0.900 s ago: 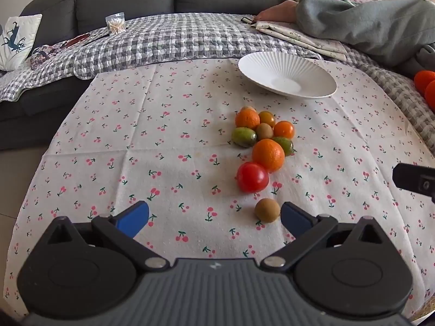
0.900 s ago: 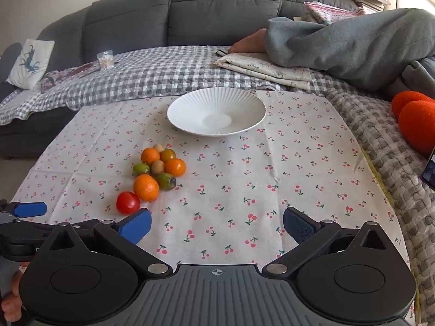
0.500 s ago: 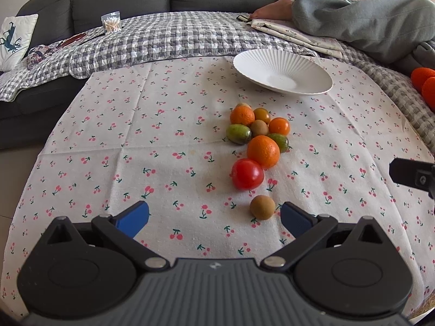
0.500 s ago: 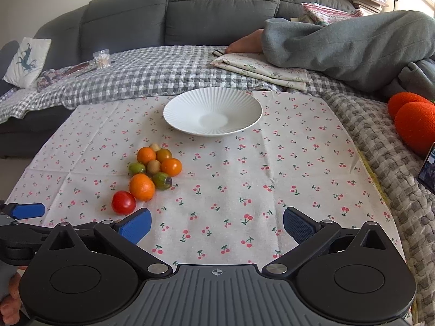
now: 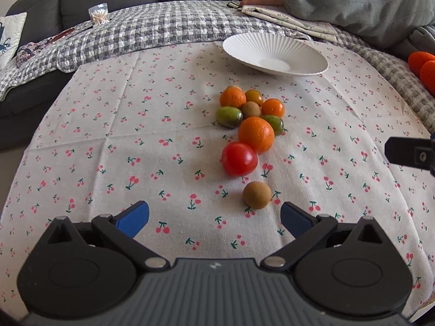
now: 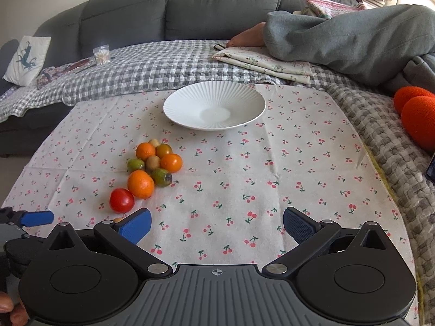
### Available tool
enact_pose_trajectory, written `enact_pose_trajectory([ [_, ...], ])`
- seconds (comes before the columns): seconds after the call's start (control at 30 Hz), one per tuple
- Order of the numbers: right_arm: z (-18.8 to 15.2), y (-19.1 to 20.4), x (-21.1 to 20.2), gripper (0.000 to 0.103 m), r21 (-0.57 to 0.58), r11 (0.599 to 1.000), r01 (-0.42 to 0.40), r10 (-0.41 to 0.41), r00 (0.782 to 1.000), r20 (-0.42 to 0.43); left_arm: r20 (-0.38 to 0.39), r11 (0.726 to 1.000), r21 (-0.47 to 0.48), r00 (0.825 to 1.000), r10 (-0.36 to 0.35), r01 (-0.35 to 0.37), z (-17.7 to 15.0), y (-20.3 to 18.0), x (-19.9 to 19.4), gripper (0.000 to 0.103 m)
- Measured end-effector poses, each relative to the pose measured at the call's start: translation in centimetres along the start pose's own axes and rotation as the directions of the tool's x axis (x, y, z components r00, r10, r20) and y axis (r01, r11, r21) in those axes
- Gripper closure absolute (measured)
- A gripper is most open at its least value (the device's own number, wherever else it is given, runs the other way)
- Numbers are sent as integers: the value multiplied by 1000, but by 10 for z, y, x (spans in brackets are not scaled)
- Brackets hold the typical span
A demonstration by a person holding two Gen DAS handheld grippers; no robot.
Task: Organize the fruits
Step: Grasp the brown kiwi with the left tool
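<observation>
Near the cloth's front edge, a small brown kiwi lies alone, just ahead of the left gripper and a little to the right of its centre line, close to the right finger. The jaws stand wide apart, holding nothing. Beyond the kiwi sit a tomato and an orange, touching each other, then a tight cluster of smaller fruits towards the middle of the cloth. An empty white plate rests near the far edge, well apart from the pile.

The right gripper hangs over bare cloth with its jaws also spread and empty; the fruit lies off to its left, the kiwi mostly hidden behind its left finger. The left gripper is clearly nearer. Likely next: it shifts slightly right and forward to bracket the roundish kiwi, which has no marked long axis and may roll if nudged.
</observation>
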State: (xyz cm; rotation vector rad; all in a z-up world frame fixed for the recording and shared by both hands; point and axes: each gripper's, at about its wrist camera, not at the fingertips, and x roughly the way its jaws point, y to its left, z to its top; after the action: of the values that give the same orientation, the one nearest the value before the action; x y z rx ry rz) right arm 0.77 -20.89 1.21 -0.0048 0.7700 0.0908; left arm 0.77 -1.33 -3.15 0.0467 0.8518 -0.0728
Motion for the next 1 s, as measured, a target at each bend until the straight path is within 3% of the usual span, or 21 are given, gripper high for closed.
enact_pose_trajectory([
  [0.17,1,-8,10,0,46,998,-39,39,999,1,34,1000,-3,999,-28,29,-3,1,9,7],
  [0.43,7,-7,21,0,64,997,-49,48,999,18,34,993,39,993,-112,111,-5,-15,28,40],
  [0.53,7,-5,25,0,57,997,-47,46,999,14,58,993,52,992,-109,106,-5,-21,31,50],
  [0.67,7,-3,27,1,56,996,-64,63,998,19,61,992,66,992,-108,103,-3,-21,32,79],
  [1.0,6,-7,27,7,63,993,-96,93,995,39,46,986,17,985,-164,164,0,-6,15,79],
])
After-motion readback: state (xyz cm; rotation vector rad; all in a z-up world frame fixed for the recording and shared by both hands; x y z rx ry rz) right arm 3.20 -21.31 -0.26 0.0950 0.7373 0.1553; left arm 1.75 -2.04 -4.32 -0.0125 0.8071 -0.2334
